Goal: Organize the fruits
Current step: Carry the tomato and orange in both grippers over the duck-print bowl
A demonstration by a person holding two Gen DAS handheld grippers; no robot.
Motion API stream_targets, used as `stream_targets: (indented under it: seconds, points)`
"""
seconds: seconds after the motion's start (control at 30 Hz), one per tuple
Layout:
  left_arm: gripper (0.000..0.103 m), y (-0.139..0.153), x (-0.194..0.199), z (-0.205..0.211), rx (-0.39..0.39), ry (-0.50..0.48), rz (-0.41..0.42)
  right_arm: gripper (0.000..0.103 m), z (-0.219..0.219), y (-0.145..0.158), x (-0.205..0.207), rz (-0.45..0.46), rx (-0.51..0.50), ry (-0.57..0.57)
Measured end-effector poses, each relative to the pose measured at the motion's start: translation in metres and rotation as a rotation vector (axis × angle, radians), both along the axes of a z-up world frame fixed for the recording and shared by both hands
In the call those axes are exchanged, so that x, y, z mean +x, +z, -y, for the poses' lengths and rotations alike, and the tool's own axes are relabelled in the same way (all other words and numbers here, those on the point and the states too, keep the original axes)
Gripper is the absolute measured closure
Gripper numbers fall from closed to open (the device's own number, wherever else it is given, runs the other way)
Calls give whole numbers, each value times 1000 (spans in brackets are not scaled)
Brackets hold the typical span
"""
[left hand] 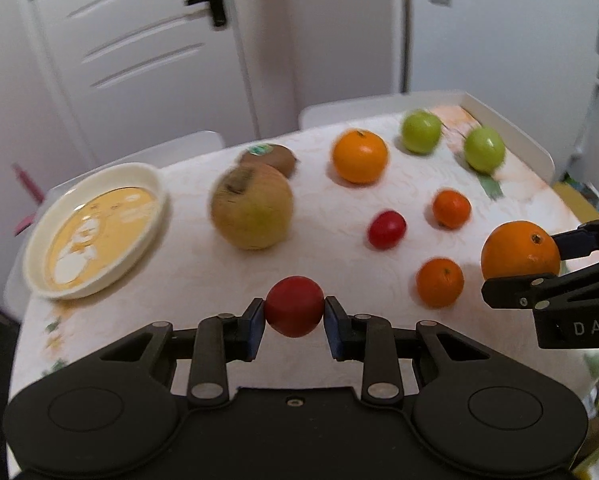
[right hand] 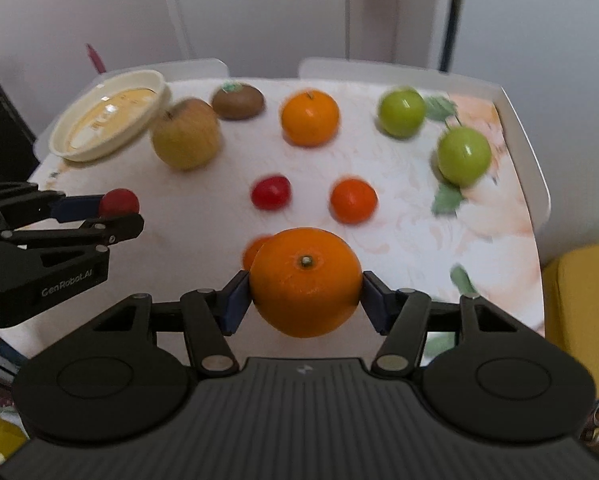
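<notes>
Two grippers pinch fruit: left (left hand: 294,312) a tomato (left hand: 294,306), right (right hand: 305,292) an orange (right hand: 305,282), stem up, half hiding a mandarin (right hand: 253,250)

- Left matte black plastic tool (left hand: 294,322): two round housings, linkage bars with silver rivet heads, blue pads (left hand: 255,330) on its fingertips, white "GenRobot.AI" lettering on its side.
- Right matte black plastic tool (right hand: 305,298): same build, ribbed top, white "DAS" letters.

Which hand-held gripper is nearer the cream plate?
Left. The left hand-held gripper, holding a red fruit, is beside the cream plate; the right hand-held gripper is farther off.
</notes>
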State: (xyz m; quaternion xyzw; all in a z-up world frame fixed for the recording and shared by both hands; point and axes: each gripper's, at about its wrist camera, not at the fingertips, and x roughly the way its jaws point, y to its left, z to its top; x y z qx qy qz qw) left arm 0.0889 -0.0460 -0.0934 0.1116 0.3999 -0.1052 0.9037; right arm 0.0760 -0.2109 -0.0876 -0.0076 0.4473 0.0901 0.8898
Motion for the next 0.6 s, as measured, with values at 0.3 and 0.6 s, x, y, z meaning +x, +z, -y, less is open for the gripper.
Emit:
stream_targets:
  seconds: [0.3,0.6]
  points:
    - [68,45,-4,-38,-5,173,63,29,-37,36,18,73,7,168]
    - [68,75,28,-103,7,253,120,29,-98,57,52,108,51,233]
